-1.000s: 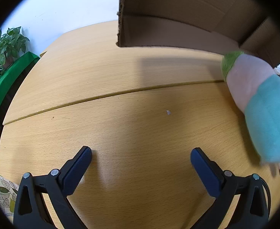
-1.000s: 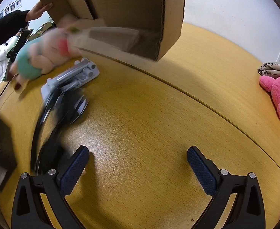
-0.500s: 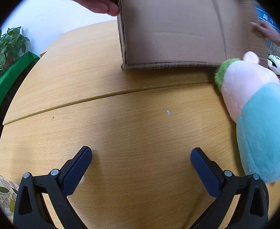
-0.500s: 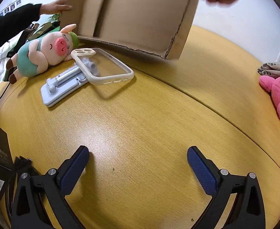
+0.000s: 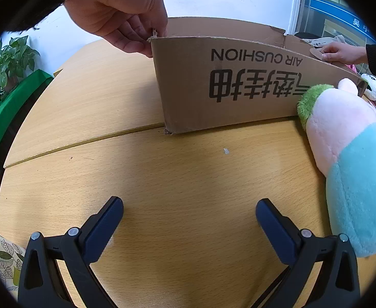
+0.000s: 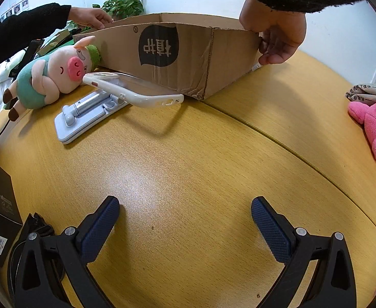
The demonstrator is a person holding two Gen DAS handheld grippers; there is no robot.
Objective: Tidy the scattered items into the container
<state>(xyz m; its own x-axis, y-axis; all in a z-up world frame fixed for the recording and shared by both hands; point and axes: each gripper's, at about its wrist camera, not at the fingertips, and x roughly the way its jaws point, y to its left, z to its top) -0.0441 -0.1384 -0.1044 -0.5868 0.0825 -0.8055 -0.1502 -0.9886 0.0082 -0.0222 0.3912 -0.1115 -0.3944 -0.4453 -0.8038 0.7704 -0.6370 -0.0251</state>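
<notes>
Both the left gripper (image 5: 189, 211) and the right gripper (image 6: 185, 211) hang empty above the pale wooden table (image 6: 188, 159) with jaws spread wide, while the brown cardboard box (image 6: 177, 51) printed with black characters stands at the far side, its corners gripped by a bystander's bare hands (image 6: 275, 38). The pink plush pig in a teal shirt (image 6: 49, 77) lies ahead and left of the right gripper, against the box wall, its long axis running left to right, snout pointing right onto the white-rimmed clear phone case (image 6: 134, 89), which rests tilted on a grey folding phone stand (image 6: 85, 113). In the left wrist view the pig sits just right of that gripper, green-tufted head toward the box, so I judge the left hand nearer
</notes>
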